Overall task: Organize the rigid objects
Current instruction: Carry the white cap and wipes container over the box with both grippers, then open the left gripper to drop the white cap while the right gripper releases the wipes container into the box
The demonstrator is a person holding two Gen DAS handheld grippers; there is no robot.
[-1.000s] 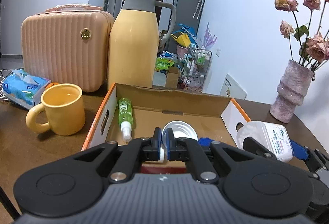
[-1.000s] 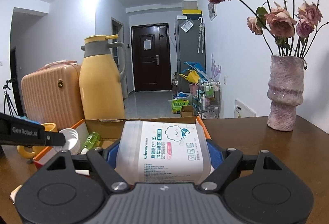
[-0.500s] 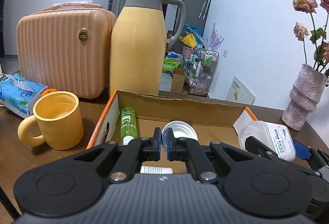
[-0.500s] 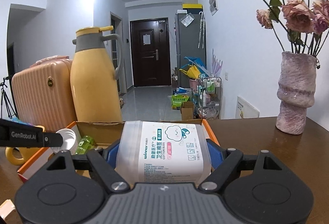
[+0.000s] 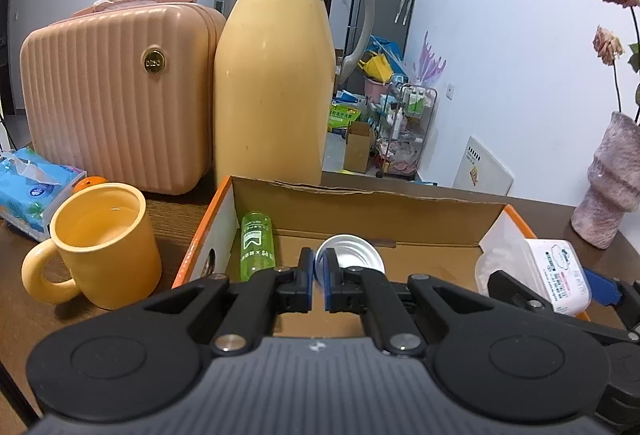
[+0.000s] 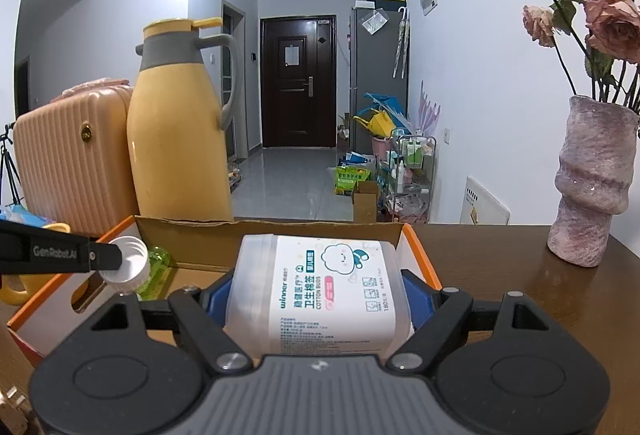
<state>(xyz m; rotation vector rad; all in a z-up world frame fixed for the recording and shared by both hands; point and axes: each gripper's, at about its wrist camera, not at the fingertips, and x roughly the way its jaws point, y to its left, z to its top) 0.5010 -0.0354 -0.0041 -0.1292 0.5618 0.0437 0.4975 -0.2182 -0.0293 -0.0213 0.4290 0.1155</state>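
An open cardboard box [image 5: 384,211] with orange sides sits on the dark wooden table. A green spray bottle [image 5: 257,244] lies inside along its left wall. My left gripper [image 5: 318,277] is shut on the rim of a white screw cap [image 5: 354,259], held over the box; the right wrist view shows that white screw cap [image 6: 128,265] at the left. My right gripper [image 6: 318,295] is shut on a clear cotton bud box [image 6: 324,291] with a white label, held above the box's right end [image 6: 416,251]. The cotton bud box [image 5: 548,269] shows at the right in the left wrist view.
A yellow mug [image 5: 100,235] stands left of the box. Behind it are a peach ribbed case [image 5: 116,95], a tall yellow thermos jug [image 5: 276,75] and a blue tissue pack [image 5: 28,187]. A pink vase [image 6: 592,179] with dried roses stands on the table at the right.
Both grippers have moved forward towards the box with their loads; the box, jug and case loom larger, and the vase has slid towards the right edge.
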